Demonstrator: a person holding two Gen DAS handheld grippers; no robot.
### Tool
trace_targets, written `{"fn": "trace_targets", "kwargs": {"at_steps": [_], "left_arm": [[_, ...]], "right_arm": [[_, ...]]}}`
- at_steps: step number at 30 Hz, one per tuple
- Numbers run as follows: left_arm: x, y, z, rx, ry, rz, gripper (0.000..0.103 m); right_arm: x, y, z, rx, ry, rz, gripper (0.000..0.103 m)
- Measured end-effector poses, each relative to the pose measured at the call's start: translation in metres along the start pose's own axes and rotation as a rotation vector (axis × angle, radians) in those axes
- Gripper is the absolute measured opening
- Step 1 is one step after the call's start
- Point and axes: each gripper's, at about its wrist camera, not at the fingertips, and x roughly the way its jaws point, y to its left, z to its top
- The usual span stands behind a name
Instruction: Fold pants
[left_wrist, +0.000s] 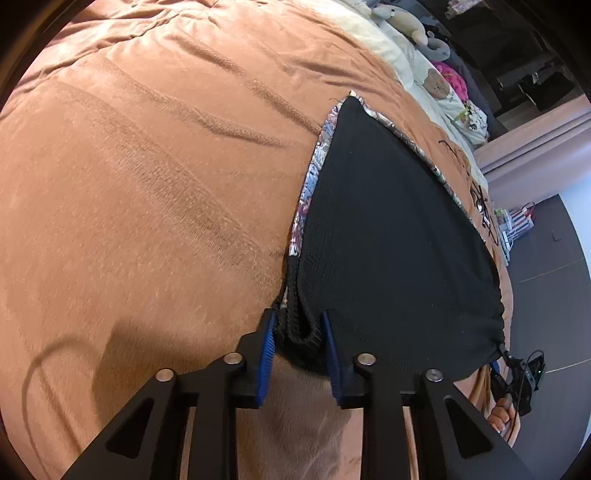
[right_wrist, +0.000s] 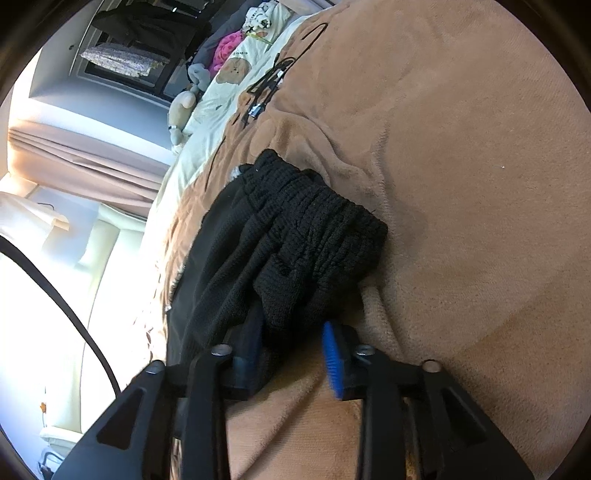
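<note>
Pants (left_wrist: 388, 229): black waffle-knit cloth, matt, coarse grid texture; ribbed, bunched knit at the waistband (right_wrist: 317, 229); glossy patterned fabric along the edges (left_wrist: 310, 184). Blanket (left_wrist: 147, 166): brown plush fleece, soft short nap, matt, brush marks and creases. Left gripper (left_wrist: 300, 343) and right gripper (right_wrist: 291, 343): matt black plastic arms, ridged blue rubbery finger pads (left_wrist: 269, 339), shiny round metal pins (left_wrist: 365, 358). Sheet (right_wrist: 236, 74): pale smooth printed cotton-like cloth. Stuffed toy (left_wrist: 402, 18): fuzzy plush. Curtain (right_wrist: 81, 147): smooth pleated cloth. Floor (left_wrist: 554, 295): dark, smooth, slightly glossy.
</note>
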Motion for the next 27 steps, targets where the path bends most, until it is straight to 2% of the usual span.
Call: {"fn": "trace_targets", "kwargs": {"at_steps": [2, 3, 6, 7, 9, 10, 11, 13, 18, 27], "left_arm": [[0.002, 0.0, 0.001, 0.001, -0.004, -0.011, 0.026], [0.003, 0.0, 0.001, 0.002, -0.006, -0.015, 0.026], [0.003, -0.004, 0.002, 0.043, -0.023, 0.009, 0.013], [0.001, -0.005, 0.002, 0.055, -0.033, 0.018, 0.012], [-0.002, -0.01, 0.001, 0.078, -0.049, 0.031, 0.011], [-0.004, -0.013, 0.0, 0.09, -0.058, 0.039, 0.01], [-0.007, -0.016, 0.0, 0.099, -0.066, 0.041, 0.01], [-0.013, -0.019, 0.003, 0.097, -0.079, 0.03, 0.01], [-0.035, -0.031, 0.006, 0.115, -0.109, -0.003, 0.01], [-0.082, -0.04, 0.005, 0.136, -0.139, -0.03, 0.01]], "right_arm": [[0.001, 0.0, -0.001, 0.007, 0.001, 0.033, 0.051], [0.003, 0.002, -0.001, 0.0, 0.001, 0.038, 0.054], [0.013, 0.004, 0.001, -0.022, 0.013, 0.014, 0.056], [0.017, 0.004, 0.003, -0.024, 0.011, 0.011, 0.056], [0.02, 0.005, 0.006, -0.032, -0.004, 0.005, 0.047], [0.021, 0.005, 0.007, -0.039, -0.019, -0.012, 0.03], [0.021, 0.004, 0.006, -0.045, -0.022, -0.011, 0.019], [0.02, 0.007, 0.005, -0.059, -0.035, 0.017, 0.015], [0.008, 0.024, -0.002, -0.097, -0.07, 0.057, 0.013], [-0.012, 0.041, -0.018, -0.104, -0.05, 0.086, 0.013]]}}
